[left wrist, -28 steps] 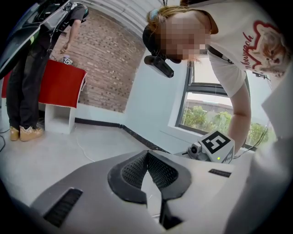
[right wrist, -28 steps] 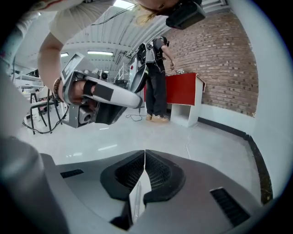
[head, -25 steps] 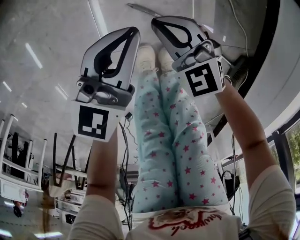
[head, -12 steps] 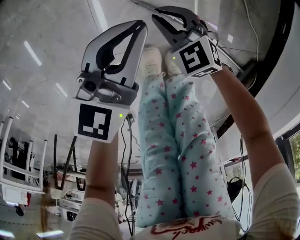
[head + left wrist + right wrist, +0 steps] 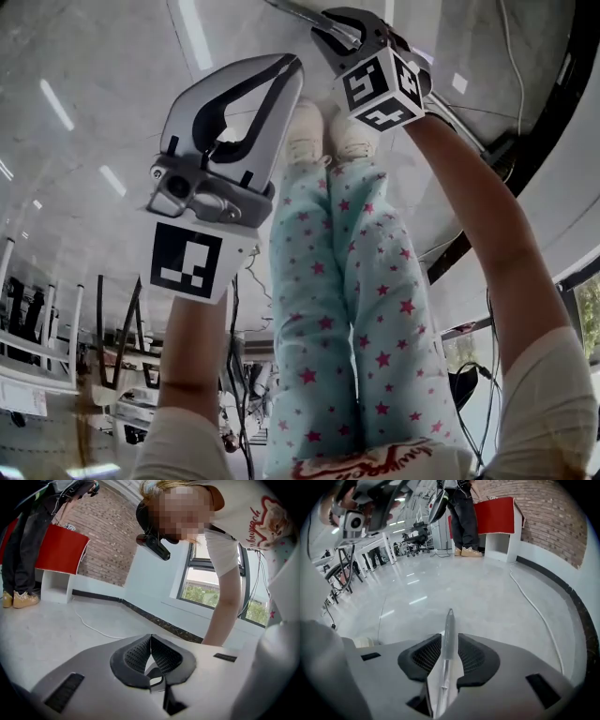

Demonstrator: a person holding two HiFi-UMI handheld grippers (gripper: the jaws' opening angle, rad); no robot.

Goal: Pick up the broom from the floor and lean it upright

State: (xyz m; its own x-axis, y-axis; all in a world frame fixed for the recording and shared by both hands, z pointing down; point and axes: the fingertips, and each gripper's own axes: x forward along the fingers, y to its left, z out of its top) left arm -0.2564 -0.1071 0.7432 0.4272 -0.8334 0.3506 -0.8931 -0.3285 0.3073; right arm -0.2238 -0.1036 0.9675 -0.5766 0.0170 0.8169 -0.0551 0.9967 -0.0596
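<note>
The broom's grey metal handle (image 5: pixel 449 618) lies on the pale floor, and only this slim end of it shows; the head is out of sight. In the head view the handle (image 5: pixel 298 11) runs along the top edge. My right gripper (image 5: pixel 449 638) points steeply down with the handle between its ribbed pads. Its jaws are opening, and a thin gap shows on each side of the handle. The same right gripper (image 5: pixel 337 28) is at the floor by the person's white shoes (image 5: pixel 323 131). My left gripper (image 5: pixel 286 67) hangs higher and to the left, its pads (image 5: pixel 161 656) touching, nothing in it.
The person's legs in star-print trousers (image 5: pixel 347 309) stand just behind both grippers. A white cable (image 5: pixel 539 616) trails over the floor at the right, beside a dark baseboard (image 5: pixel 576 606). A red and white cabinet (image 5: pixel 499 520), a standing person (image 5: pixel 464 517) and tables (image 5: pixel 356 550) lie farther off.
My right gripper has dropped to the floor and tipped steeply down, coming around the broom handle. My left gripper has sunk a little. The person has bent lower.
</note>
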